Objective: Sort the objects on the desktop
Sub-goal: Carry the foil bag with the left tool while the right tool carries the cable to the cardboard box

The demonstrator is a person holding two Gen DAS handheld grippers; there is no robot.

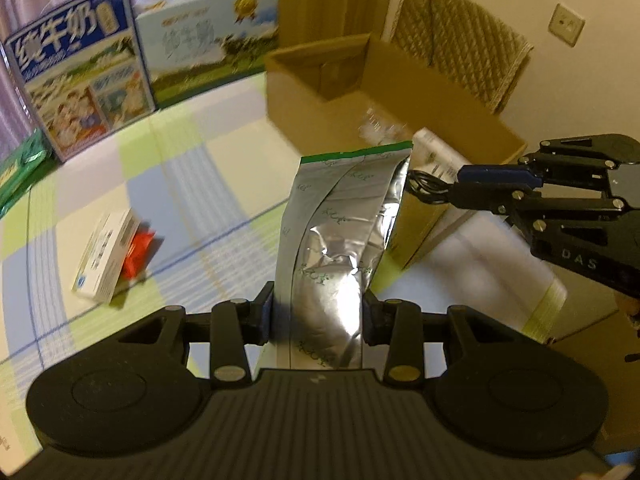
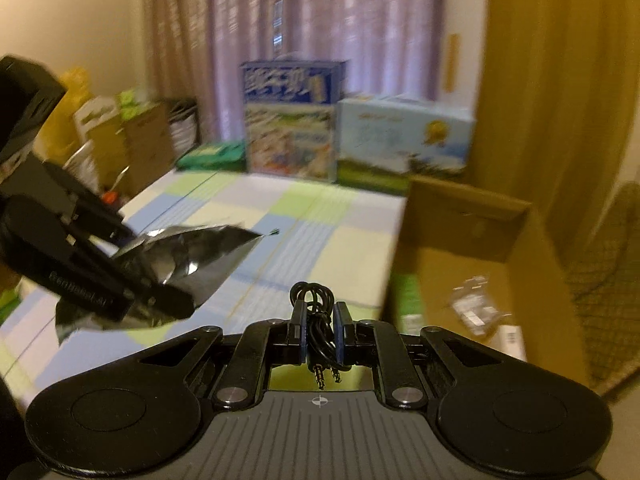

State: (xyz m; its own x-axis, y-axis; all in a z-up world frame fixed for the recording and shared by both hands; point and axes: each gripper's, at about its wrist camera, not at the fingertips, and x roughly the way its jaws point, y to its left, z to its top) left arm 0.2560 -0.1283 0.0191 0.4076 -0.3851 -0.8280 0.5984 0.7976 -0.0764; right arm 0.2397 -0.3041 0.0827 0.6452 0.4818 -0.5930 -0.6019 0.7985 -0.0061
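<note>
My left gripper [image 1: 318, 312] is shut on a silver foil pouch [image 1: 340, 236] with a green top edge, held above the checked tablecloth [image 1: 192, 168]. The same pouch [image 2: 192, 256] shows at the left of the right wrist view, in the left gripper [image 2: 168, 304]. My right gripper [image 2: 320, 320] is shut on a coiled black audio cable [image 2: 316, 308], its two plugs hanging down behind the fingers. In the left wrist view the right gripper [image 1: 460, 186] holds the cable [image 1: 424, 186] beside the pouch, in front of the open cardboard box [image 1: 400, 92].
A white carton [image 1: 106, 256] leans on a red packet [image 1: 138, 252] on the cloth at the left. Two milk cases [image 1: 80, 84] [image 1: 208, 40] stand at the back. The cardboard box [image 2: 472, 248] holds small packets [image 2: 476, 308]. Green packs [image 2: 212, 156] lie by the curtain.
</note>
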